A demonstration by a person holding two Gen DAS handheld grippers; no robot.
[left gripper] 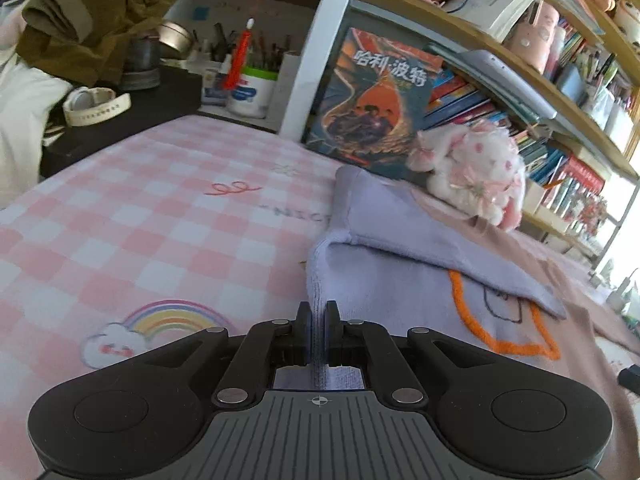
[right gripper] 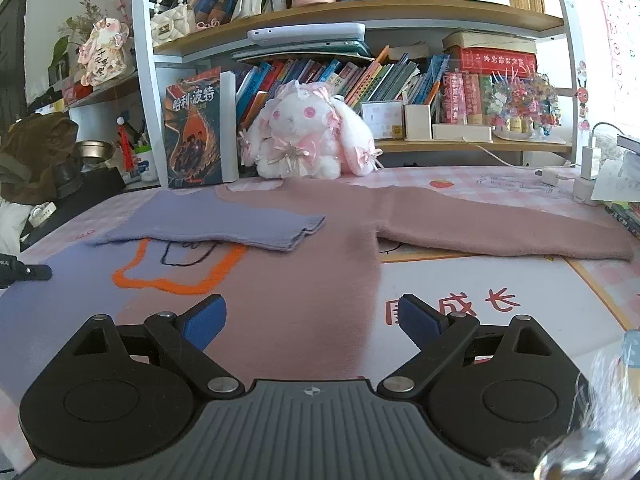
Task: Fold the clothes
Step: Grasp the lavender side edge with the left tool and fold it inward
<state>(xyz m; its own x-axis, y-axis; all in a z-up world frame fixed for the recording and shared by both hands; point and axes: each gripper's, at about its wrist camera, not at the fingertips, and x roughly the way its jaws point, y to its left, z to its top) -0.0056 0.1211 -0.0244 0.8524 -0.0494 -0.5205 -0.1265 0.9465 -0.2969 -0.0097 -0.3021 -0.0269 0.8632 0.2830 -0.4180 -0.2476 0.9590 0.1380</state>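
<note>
A lilac and dusty-pink sweater (right gripper: 304,264) with an orange outline design lies flat on the pink checked table cover. Its lilac left sleeve (right gripper: 224,226) is folded across the chest; its pink right sleeve (right gripper: 500,232) stretches out to the right. My left gripper (left gripper: 318,320) is shut on the sweater's lilac left edge (left gripper: 360,284), with fabric pinched between the pads. My right gripper (right gripper: 310,318) is open and empty, low over the sweater's pink lower part. The tip of the left gripper shows at the left edge of the right wrist view (right gripper: 24,272).
A white and pink plush rabbit (right gripper: 308,136) and an upright book (right gripper: 194,132) stand at the table's back against the bookshelf (right gripper: 360,12). Chargers and cables (right gripper: 580,176) lie at the back right. An olive garment (left gripper: 92,20) and a watch (left gripper: 96,106) sit at the left.
</note>
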